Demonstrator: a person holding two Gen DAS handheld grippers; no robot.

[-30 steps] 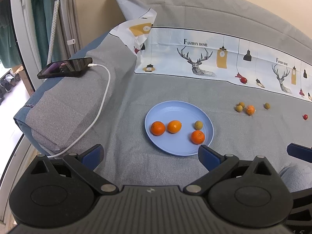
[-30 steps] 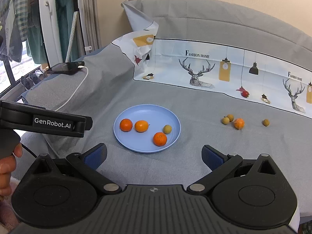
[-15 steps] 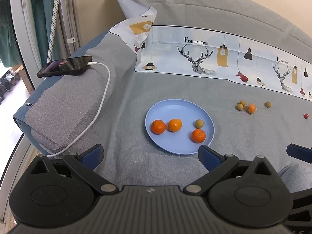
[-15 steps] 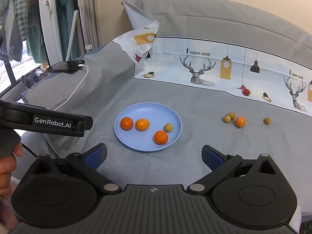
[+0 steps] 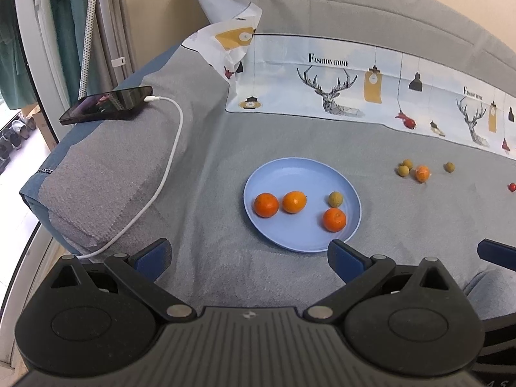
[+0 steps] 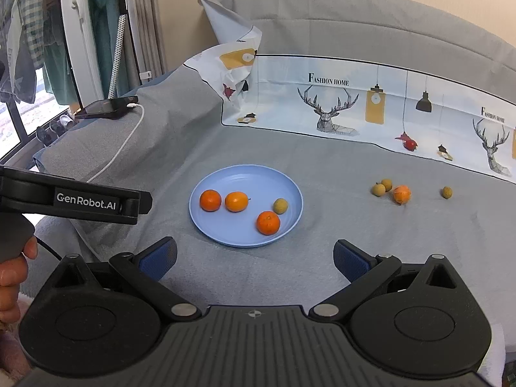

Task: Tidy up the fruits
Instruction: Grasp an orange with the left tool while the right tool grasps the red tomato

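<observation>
Both grippers have eased slightly toward the bed since the earlier frames; the fruit has not moved. The left gripper and right gripper each hold the jaws wide, with nothing between them. The plate carries three oranges and one small green fruit. Well apart to its right, a loose orange and three green fruits lie on the bed. Judgement: sorting is partly done; the loose group is the probable next target.
</observation>
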